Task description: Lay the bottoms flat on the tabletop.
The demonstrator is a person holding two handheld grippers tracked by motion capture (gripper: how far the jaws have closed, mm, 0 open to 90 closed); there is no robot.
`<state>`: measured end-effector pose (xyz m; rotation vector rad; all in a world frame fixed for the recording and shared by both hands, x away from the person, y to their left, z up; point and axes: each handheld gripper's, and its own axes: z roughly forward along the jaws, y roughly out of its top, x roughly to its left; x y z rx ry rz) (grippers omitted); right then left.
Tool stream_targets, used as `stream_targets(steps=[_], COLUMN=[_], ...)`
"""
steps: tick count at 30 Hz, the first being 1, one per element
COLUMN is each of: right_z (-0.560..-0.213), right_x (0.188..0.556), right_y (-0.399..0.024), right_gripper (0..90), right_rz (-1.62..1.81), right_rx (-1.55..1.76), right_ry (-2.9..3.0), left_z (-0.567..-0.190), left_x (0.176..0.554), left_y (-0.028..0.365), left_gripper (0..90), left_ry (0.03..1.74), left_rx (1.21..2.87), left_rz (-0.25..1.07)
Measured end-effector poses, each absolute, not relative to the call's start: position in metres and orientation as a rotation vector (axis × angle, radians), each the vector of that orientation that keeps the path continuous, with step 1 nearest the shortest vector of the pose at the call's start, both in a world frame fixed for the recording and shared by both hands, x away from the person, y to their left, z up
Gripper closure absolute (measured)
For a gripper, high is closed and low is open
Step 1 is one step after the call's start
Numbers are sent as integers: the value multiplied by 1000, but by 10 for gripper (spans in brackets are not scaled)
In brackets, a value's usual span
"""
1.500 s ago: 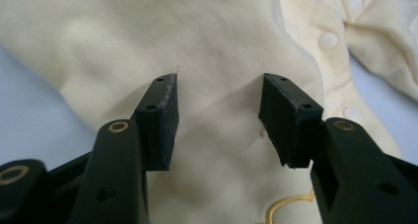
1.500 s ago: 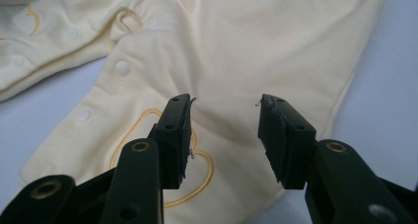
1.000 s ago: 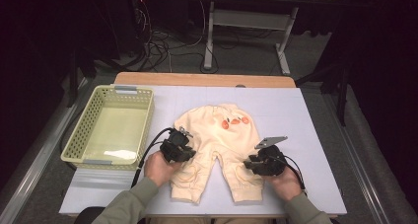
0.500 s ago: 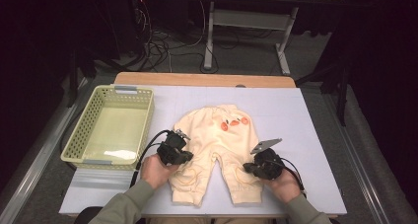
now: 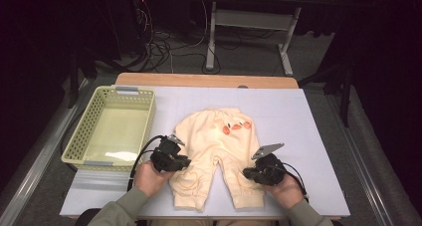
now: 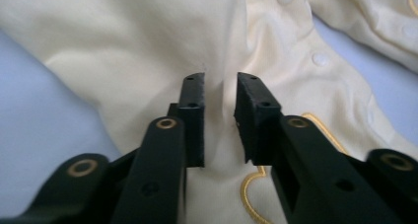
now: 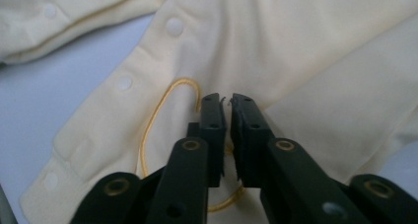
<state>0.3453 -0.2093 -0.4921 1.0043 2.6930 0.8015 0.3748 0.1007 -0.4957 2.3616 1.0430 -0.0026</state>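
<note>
Pale mat [image 5: 298, 116] covers table; room apparently dark.

I have both forearms coming in from the near edge, one claw in each hand, well apart. My left claw [image 5: 185, 161] points inward to the right; its jaws have just been opening and stand a little apart, pads apparently not pressing. My right claw [image 5: 247, 172] points inward to the left, jaws almost together after just opening slightly, a thin slit between them.
</note>
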Motion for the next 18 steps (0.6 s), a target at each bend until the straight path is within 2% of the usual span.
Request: stream_targets(steps=[3, 6, 12, 18], right_z=[-492, -492, -492, -485], right_x=[340, 338, 333, 347], right_y=[-207, -206, -204, -212], right_gripper=[771, 736, 657, 618], right_rz=[802, 806, 813, 939], right_rx=[989, 979, 964, 1037], right_ry=[2711, 2724, 2724, 2658], left_z=[-495, -493, -493, -488], left_x=[372, 367, 359, 359], left_y=[103, 107, 116, 123], left_gripper=[587, 543, 520, 499], left_ry=[1038, 1029, 1028, 1067], left_rx=[2365, 2376, 2336, 2247], left_rz=[-10, -10, -1, 56])
